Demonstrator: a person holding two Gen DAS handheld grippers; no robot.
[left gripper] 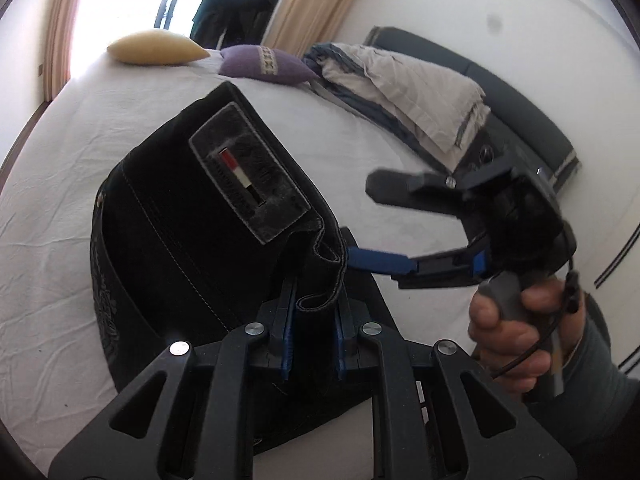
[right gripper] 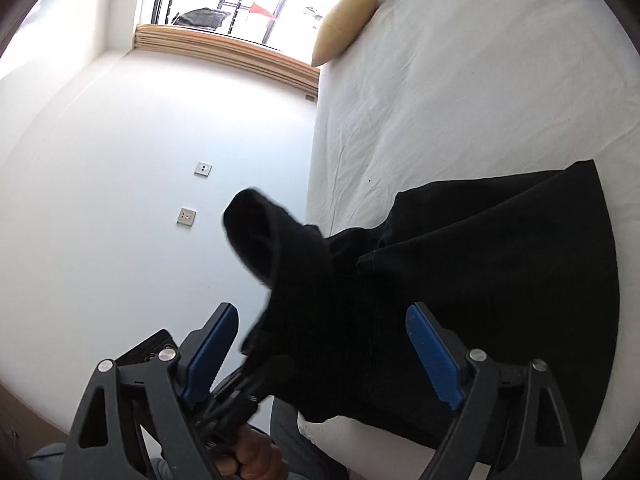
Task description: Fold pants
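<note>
Left wrist view: the left gripper [left gripper: 314, 320] fills the bottom of the frame, its blue-padded jaws drawn close and pinching a folded edge of the black pants [left gripper: 192, 232].
Pants position: they lie on the white bed sheet [left gripper: 60, 300], with the waistband end lifted up into the left gripper.
Pants detail: a grey patch label [left gripper: 250, 178] with a red, white and black stripe faces the camera; pale stitching runs along the seams.
Right gripper from the left view: the right gripper [left gripper: 372, 224] comes in from the right with its jaws spread wide, the lower blue finger tip touching or just beside the pinched edge of cloth; I cannot tell which.
Right hand: the person's hand [left gripper: 516, 340] wraps the grey handle, with a grey sleeve at the wrist.
Right wrist view: the right gripper [right gripper: 320, 352] has its two blue pads well apart, with black cloth between them but not clamped.
Pants in right view: the pants [right gripper: 480, 272] spread dark over the near edge of the sheet [right gripper: 440, 100], one part raised toward the left gripper [right gripper: 256, 392] at lower centre.
Bed background: a yellow cushion [left gripper: 156, 47], a purple cushion [left gripper: 266, 62] and a heap of grey-and-beige bedding [left gripper: 412, 92] lie at the far side.
Room: curtains [left gripper: 304, 4] and a bright window [right gripper: 260, 4] lie beyond the bed.
</note>
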